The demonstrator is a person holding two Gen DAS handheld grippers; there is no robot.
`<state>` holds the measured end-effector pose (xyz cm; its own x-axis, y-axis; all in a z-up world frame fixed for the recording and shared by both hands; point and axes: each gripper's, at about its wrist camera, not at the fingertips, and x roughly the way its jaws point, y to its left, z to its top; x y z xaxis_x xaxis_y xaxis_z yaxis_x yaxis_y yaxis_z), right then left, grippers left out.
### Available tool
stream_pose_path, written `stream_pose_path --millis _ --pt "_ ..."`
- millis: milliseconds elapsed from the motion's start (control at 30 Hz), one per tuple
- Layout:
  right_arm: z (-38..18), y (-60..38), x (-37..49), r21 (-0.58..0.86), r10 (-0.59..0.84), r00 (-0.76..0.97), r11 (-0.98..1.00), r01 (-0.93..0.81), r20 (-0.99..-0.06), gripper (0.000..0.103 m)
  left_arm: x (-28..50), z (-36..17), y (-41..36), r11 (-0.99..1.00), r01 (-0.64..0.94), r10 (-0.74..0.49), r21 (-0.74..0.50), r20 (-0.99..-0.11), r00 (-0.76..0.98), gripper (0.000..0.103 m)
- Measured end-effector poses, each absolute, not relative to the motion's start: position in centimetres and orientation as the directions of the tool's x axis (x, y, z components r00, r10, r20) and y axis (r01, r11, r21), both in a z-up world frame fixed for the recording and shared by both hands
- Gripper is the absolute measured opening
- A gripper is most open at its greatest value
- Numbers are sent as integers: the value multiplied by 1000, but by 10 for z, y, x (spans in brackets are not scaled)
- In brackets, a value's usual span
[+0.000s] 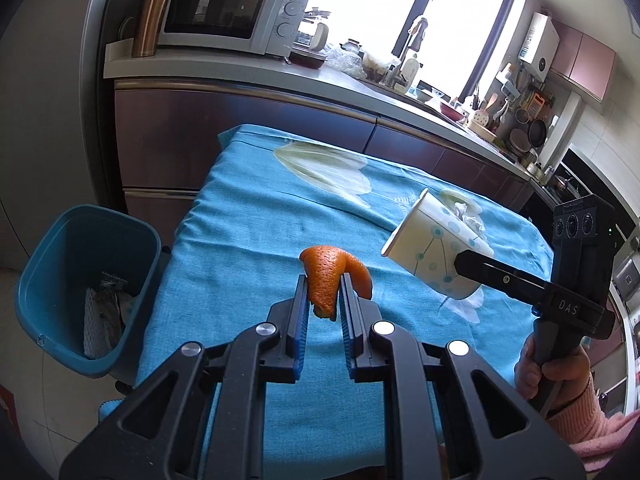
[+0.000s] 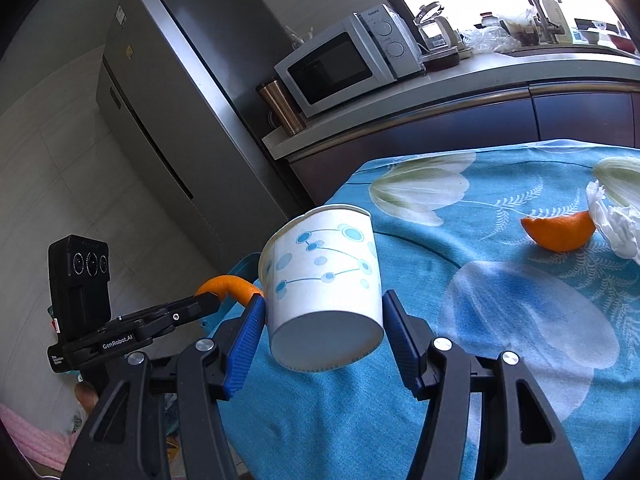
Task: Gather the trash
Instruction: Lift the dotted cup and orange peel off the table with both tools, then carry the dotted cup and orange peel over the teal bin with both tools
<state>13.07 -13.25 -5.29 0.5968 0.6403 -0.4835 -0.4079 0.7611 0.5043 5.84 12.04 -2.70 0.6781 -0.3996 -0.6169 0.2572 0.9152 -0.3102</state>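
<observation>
My left gripper (image 1: 324,286) is shut on an orange peel (image 1: 332,276) and holds it above the blue tablecloth (image 1: 248,220). My right gripper (image 2: 324,312) is shut on a white paper cup with blue dots (image 2: 320,272), tilted on its side above the table; the cup also shows in the left wrist view (image 1: 436,252). The left gripper with the peel (image 2: 228,284) shows at the left of the right wrist view. A second orange peel (image 2: 560,232) and a crumpled white tissue (image 2: 616,220) lie on the cloth at the right. A blue trash bin (image 1: 80,280) stands on the floor left of the table.
The bin holds white wrapping and other trash (image 1: 100,320). Behind the table runs a kitchen counter (image 1: 280,76) with a microwave (image 1: 228,12), a copper tumbler (image 1: 150,20) and a sink area. A grey fridge (image 2: 180,100) stands at the left.
</observation>
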Motion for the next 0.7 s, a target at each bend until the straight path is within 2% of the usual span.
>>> stream_pose_path --millis 700 --pt "-46 -70 148 482 701 516 713 -509 -492 58 47 -22 176 940 139 -308 -311 -602 737 15"
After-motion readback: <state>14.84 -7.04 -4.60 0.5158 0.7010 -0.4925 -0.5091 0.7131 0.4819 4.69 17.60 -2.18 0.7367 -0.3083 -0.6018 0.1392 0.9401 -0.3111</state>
